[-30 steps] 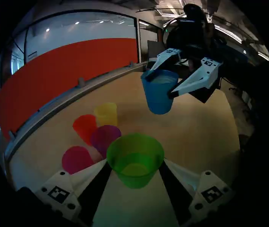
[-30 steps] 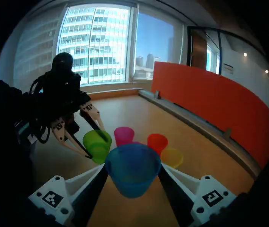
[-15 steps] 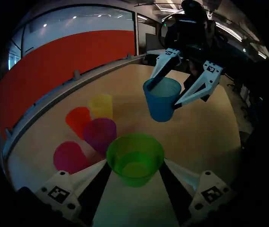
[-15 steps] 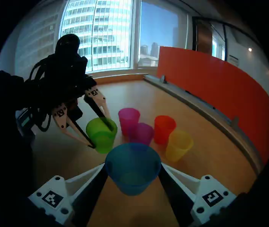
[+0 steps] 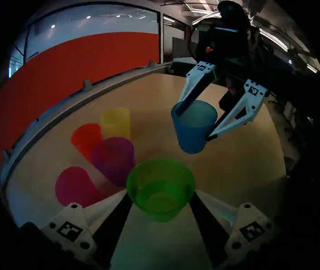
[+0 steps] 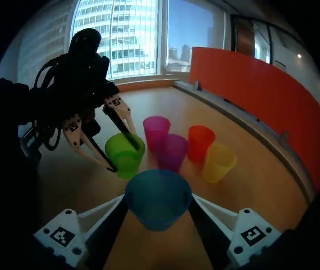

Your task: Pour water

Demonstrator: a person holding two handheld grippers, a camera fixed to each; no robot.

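Two cups hang above the counter [image 5: 243, 153]. The left claw [image 5: 161, 200] pinches the green cup [image 5: 161, 180] by its sides, and the right claw [image 6: 158, 204] pinches the blue cup [image 6: 158, 193]. Both are upright and apart, with blue ahead and slightly right of green in the left gripper view. Pouring needs the rims brought close and one cup tilted.

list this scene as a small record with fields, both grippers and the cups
left hand-held gripper: shut on translucent green plastic cup, liquid inside, roughly upright
right hand-held gripper: shut on translucent blue plastic cup, roughly upright
loose cups: pink plastic cup, purple plastic cup, orange plastic cup, yellow plastic cup, clustered
surface: light wooden table
pouring: none visible
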